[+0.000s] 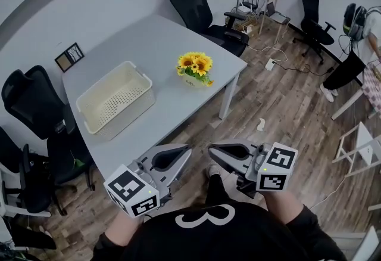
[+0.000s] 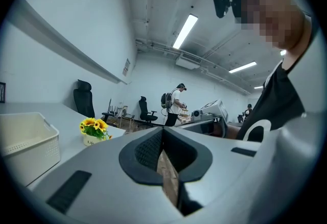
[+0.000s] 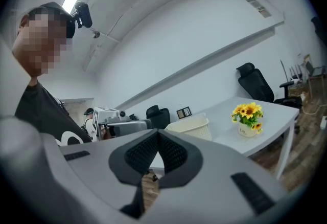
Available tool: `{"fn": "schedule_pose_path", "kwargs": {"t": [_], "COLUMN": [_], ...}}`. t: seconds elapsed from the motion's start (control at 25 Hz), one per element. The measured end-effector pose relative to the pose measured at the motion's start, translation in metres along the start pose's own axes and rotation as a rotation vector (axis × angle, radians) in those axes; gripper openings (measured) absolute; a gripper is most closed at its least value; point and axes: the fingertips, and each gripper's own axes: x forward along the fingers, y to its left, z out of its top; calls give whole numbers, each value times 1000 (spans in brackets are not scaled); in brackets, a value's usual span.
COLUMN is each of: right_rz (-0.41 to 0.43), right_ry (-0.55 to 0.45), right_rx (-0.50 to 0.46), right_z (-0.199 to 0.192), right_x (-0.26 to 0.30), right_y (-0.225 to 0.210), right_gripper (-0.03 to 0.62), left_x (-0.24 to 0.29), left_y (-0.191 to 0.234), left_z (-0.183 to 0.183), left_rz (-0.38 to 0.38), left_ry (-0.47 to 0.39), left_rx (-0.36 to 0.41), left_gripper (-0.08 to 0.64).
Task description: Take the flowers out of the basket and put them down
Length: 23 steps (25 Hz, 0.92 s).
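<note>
On the table [image 1: 128,39], flowers [image 1: 195,68] upright, blooms topmost; basket [image 1: 125,109] apart

Bright, even light from ceiling strips [image 2: 185,31]; sharp focus, fisheye-curved edges.

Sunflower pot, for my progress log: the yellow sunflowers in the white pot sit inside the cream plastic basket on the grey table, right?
No: the yellow sunflowers in the white pot stand beside the cream plastic basket on the grey table, as the head view shows.
</note>
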Motion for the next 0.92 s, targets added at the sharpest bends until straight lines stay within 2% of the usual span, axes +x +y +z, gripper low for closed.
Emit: {"fn": "schedule_pose_path", "kwargs": {"t": [0.56, 0.92], "right_rz": [-13, -2], "right_ry": [-6, 11], "right_rx": [15, -9], "right_z": [-11, -10], "right_x": [-15, -9], "right_y": [10, 7], "right_gripper": [8, 8], "left_x": [3, 6], "left_y": [-17, -9], "left_z": [-10, -9], "left_rz": [-18, -10], "left_ry": [10, 2], "left_rx": [-2, -22], "left_gripper": [12, 12]}}
